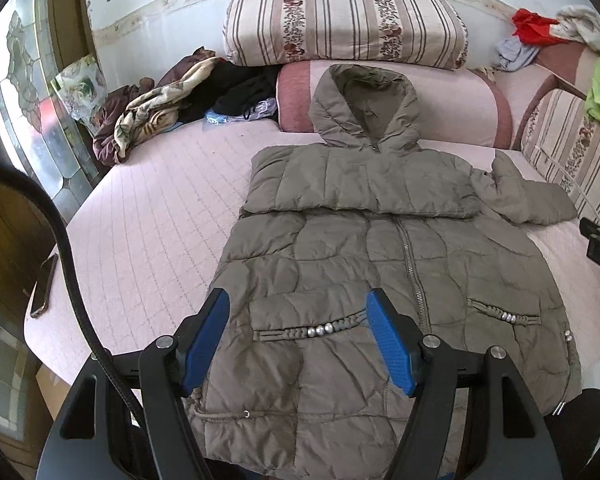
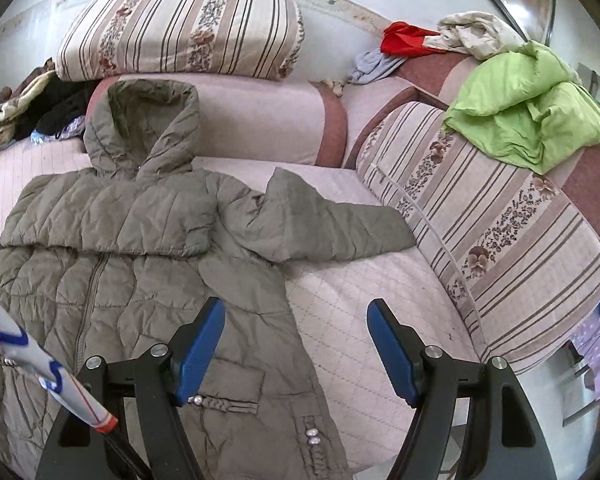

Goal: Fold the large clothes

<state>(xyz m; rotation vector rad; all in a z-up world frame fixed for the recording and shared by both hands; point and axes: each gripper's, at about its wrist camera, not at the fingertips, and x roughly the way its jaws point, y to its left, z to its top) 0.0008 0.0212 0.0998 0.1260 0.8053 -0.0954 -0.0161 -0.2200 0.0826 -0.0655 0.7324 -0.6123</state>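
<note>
From the left wrist, the padded olive coat (image 1: 380,280) lies zipped and face-up on the pink quilted bed (image 1: 160,240), hood toward the pillows; one sleeve (image 1: 360,184) is already folded across the chest, so the first fold looks done, and the left tongs (image 1: 298,340) hover spread over the hem near a beaded pocket, pinching nothing. From the right wrist, the other sleeve (image 2: 324,224) juts sideways onto the bare bed, unfolded, just short of the striped cushion (image 2: 500,240); the right tongs (image 2: 296,348) are spread and empty, above the coat's side edge. By my reading the task is early: that sleeve needs bringing in, then the body doubling up from the hem, hood tucked last
</note>
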